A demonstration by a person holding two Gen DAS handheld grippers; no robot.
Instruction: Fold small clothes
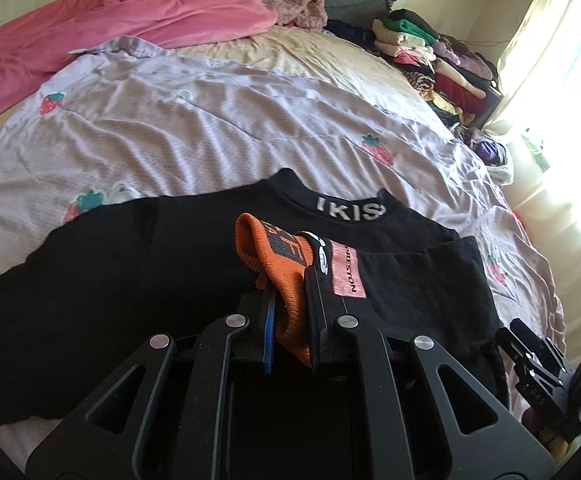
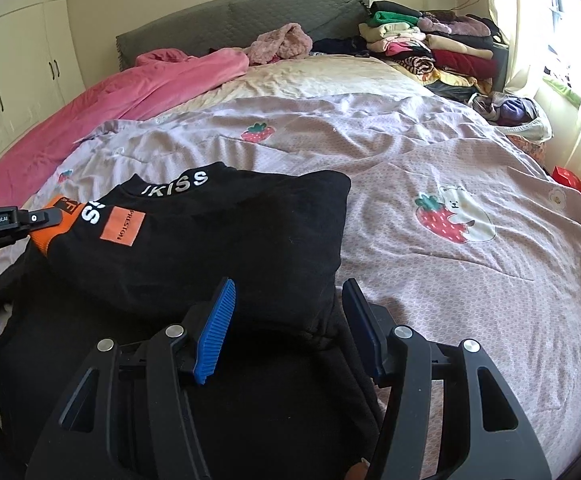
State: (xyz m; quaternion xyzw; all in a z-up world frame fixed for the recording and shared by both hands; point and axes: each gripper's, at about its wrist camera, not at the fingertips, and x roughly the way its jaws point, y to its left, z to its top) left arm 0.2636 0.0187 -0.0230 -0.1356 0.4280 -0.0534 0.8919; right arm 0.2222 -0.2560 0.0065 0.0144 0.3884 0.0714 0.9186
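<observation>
between left gripper (image 1: 290, 312) pads, orange cuff (image 1: 278, 272) pinched

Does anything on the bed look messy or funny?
Yes. The pink blanket lies crumpled along one side, and a fuzzy pink garment sits bunched by the headboard, unlike the neat folded stack.

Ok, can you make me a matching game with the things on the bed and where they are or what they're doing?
Things:
1. black top
2. pink blanket
3. stack of folded clothes
4. right gripper

Places or states:
A. by the window at the head of the bed
B. open, over the black cloth
C. orange cuff pinched in the left gripper
D. bunched along the bed's far side, near the cupboards

Pairs: 1-C, 2-D, 3-A, 4-B
</observation>
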